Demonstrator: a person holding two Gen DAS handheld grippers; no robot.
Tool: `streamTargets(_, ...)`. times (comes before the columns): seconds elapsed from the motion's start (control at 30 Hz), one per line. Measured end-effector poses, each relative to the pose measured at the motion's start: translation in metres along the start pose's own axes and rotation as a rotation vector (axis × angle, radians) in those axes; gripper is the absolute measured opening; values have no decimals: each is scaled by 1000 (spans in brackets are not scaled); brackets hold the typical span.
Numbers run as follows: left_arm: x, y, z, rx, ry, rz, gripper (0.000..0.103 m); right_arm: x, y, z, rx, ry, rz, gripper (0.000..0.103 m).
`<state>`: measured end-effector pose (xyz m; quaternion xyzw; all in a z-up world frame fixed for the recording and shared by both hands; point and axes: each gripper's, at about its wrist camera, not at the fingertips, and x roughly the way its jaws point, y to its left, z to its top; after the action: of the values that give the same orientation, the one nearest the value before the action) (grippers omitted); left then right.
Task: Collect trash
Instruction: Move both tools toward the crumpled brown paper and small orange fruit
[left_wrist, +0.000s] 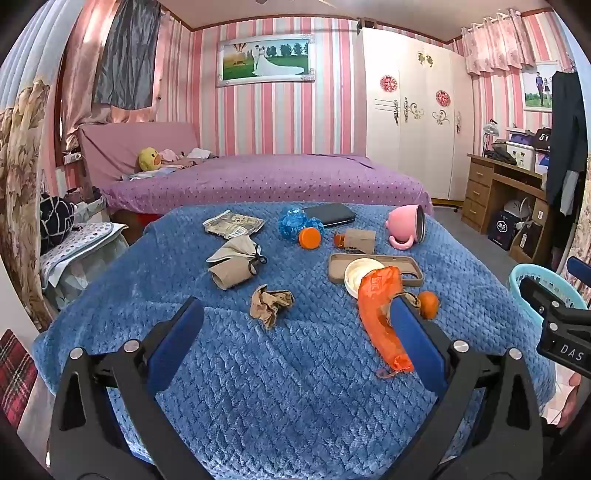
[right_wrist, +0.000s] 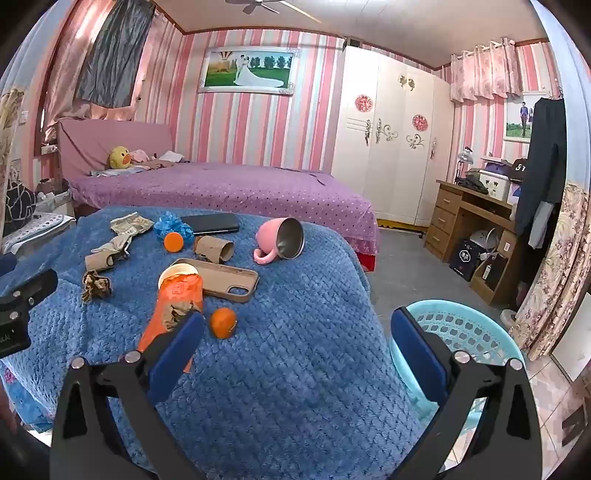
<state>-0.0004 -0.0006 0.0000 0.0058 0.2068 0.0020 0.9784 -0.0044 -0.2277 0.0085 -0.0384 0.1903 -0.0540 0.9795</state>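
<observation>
Left gripper (left_wrist: 295, 325): spread wide, empty, hovering low over the blue blanket (left_wrist: 295, 387); crumpled brown paper (left_wrist: 271, 302) lying just ahead between the fingers.
Right gripper (right_wrist: 297, 332): spread wide, empty, near the table's right edge, aimed over bare blanket.
Trash on blanket: crumpled brown paper, orange wrapper (left_wrist: 380, 317), flattened printed packet (left_wrist: 232, 224), squashed cardboard tubes (left_wrist: 234, 264), short cardboard tube (right_wrist: 214, 249), blue plastic wad (left_wrist: 293, 221).
Non-trash nearby: phone (left_wrist: 330, 214), phone case (right_wrist: 231, 280), pink mug (right_wrist: 282, 240) tipped on its side, two oranges (right_wrist: 223, 323) (left_wrist: 309, 238).
Bin: turquoise basket (right_wrist: 461, 325) on the floor, off the table's right edge, apparently empty.
Progress, judged: nothing collected yet.
Risk, wrong pick: orange wrapper overlapping a round lid and the phone case; broad jaws likely to catch them too.
Risk, rolling: orange touching or just beside the wrapper; a nudge could send it off the edge.
Risk, snag: plush blanket likely to bunch between pads, dragging the mug or phone.
Risk, slip: springy paper could pop from a shallow pinch.
Risk, miss: basket low and offset; early release dropping trash on the floor.
</observation>
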Motion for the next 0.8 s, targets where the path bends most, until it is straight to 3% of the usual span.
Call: streamTargets(0.8,2,5,-2,-3,3,6,98,-3,-10,2,14,8,-22,99)
